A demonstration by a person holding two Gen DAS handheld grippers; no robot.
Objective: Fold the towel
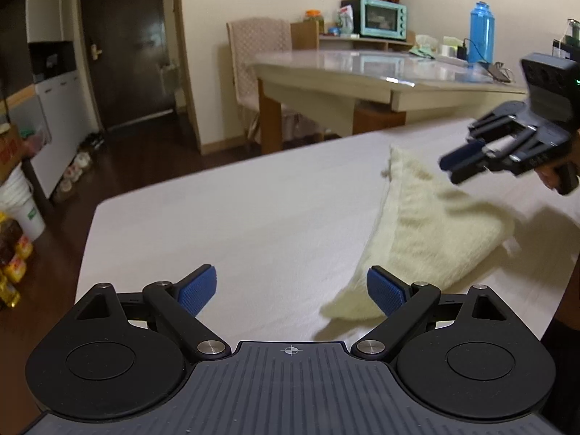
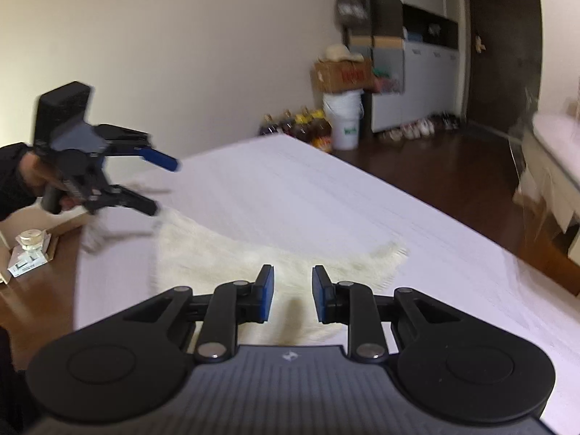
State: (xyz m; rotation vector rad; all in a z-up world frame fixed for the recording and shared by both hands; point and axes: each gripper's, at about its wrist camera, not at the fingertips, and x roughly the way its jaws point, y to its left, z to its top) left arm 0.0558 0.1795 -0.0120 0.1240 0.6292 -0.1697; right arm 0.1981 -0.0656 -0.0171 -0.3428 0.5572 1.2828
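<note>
A: On the white sheet (image 1: 232, 217) that covers the bed, where does the towel (image 1: 427, 239) lie?

B: Toward one side, cream and fluffy, flat on the sheet with a corner pointing at the far edge. In the right wrist view the towel (image 2: 232, 253) spreads out just ahead of the camera and is blurred at its left end.

A: And the left gripper (image 1: 291, 290)?

B: Its jaws stand wide apart with nothing between them. One blue pad (image 1: 386, 291) sits over the near tip of the towel in that view; I cannot tell whether it touches the cloth. Seen from the other side, the left gripper (image 2: 165, 185) hangs above the towel's end, a hand (image 2: 36, 177) in a dark sleeve on its grip.

A: The right gripper (image 2: 291, 295)?

B: Its jaws are narrow but parted, a gap showing between the blue pads (image 2: 266, 295), and nothing is pinched there. The towel lies below them. From the left wrist view the right gripper (image 1: 458, 165) hovers in the air over the towel's far part, clear of it.

A: Anything else around?

B: A table (image 1: 326, 72) with a blue bottle (image 1: 481, 32) and a small teal oven (image 1: 382, 18), beyond the bed.
</note>
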